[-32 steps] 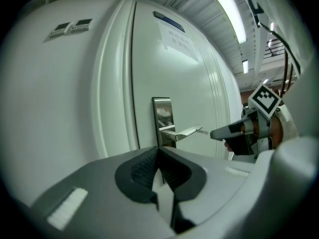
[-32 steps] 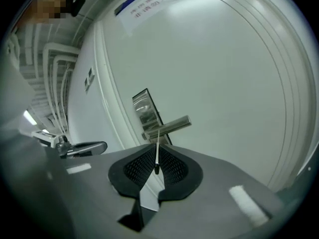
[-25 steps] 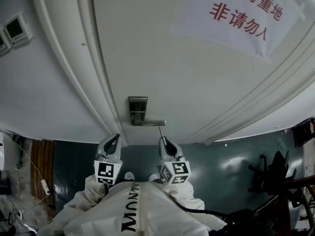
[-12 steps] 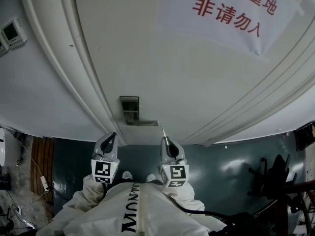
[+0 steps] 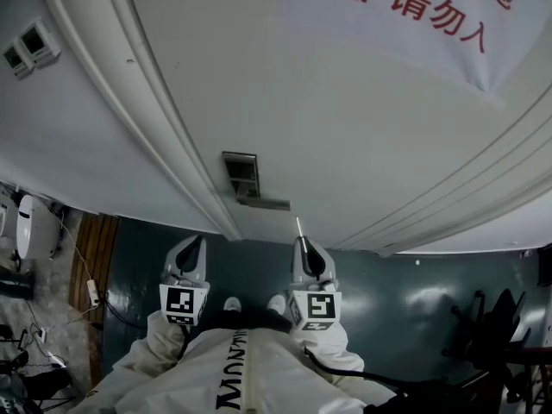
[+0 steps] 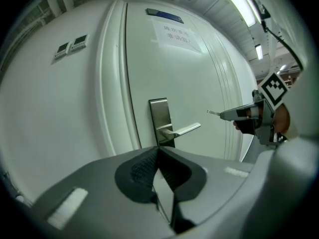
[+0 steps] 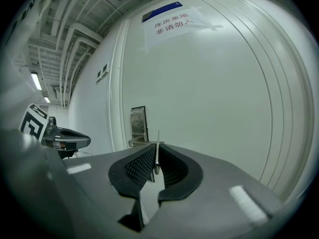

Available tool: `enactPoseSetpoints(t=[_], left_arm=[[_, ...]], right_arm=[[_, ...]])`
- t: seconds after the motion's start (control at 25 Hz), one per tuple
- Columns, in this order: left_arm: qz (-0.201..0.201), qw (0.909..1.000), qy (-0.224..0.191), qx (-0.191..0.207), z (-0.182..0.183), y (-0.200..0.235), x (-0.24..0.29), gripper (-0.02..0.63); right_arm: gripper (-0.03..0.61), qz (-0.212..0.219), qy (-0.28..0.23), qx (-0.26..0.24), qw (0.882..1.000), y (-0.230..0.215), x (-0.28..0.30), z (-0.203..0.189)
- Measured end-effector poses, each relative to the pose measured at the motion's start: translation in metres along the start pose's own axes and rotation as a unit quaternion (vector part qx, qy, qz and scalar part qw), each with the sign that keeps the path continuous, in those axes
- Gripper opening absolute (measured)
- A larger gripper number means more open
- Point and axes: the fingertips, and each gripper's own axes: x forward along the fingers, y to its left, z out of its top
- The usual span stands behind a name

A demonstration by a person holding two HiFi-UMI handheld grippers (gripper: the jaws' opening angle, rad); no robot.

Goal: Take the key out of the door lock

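Jaws of right gripper [image 7: 156, 157] clenched on thin silver metal key [image 7: 158, 138]: pads pinch its lower end, blade sticks out past the tips toward the door. Jaws of left gripper [image 6: 158, 151] pressed together, nothing between them

Key is out of the lock: head view has it below and right of the brushed-steel rectangular lock plate [image 5: 241, 176], clear of it. Left gripper view: key tip right of the plate, visible gap to the end of the silver lever handle [image 6: 183, 130]. Can't tell if the tip touches the door skin

Lever juts right from the lower part of the plate. Plate sits on a white panelled door [image 5: 345, 136], close to the white moulded frame [image 5: 159, 119] on its left. Left gripper is below and left of the plate, well apart from it. White paper sign with red characters [image 5: 414, 15] is taped to the door well above and right of the plate; two small grey wall control panels [image 5: 39, 41] are left of the plate, beyond the frame. White sleeves [image 5: 159, 343] carry both grippers
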Motion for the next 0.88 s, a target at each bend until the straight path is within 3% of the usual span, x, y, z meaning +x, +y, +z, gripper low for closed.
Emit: enactPoseSetpoints(t=[0.36,0.72,0.88], left_arm=[[-0.037,0.9987,-0.033,0.009,-0.006,0.001,-0.043,0.000],[-0.065,0.9968,-0.040,-0.022,-0.063,0.058,-0.139,0.000],[-0.070,0.9956,-0.049,-0.038,-0.069,0.073,-0.171,0.000]], right_arm=[[0.023,-0.037,-0.003,-0.003,0.999,0.038,-0.041,-0.008],[0.023,-0.085,0.003,-0.004,0.996,0.147,-0.093,-0.032],[0.023,-0.094,0.007,-0.014,0.995,0.178,-0.117,-0.030]])
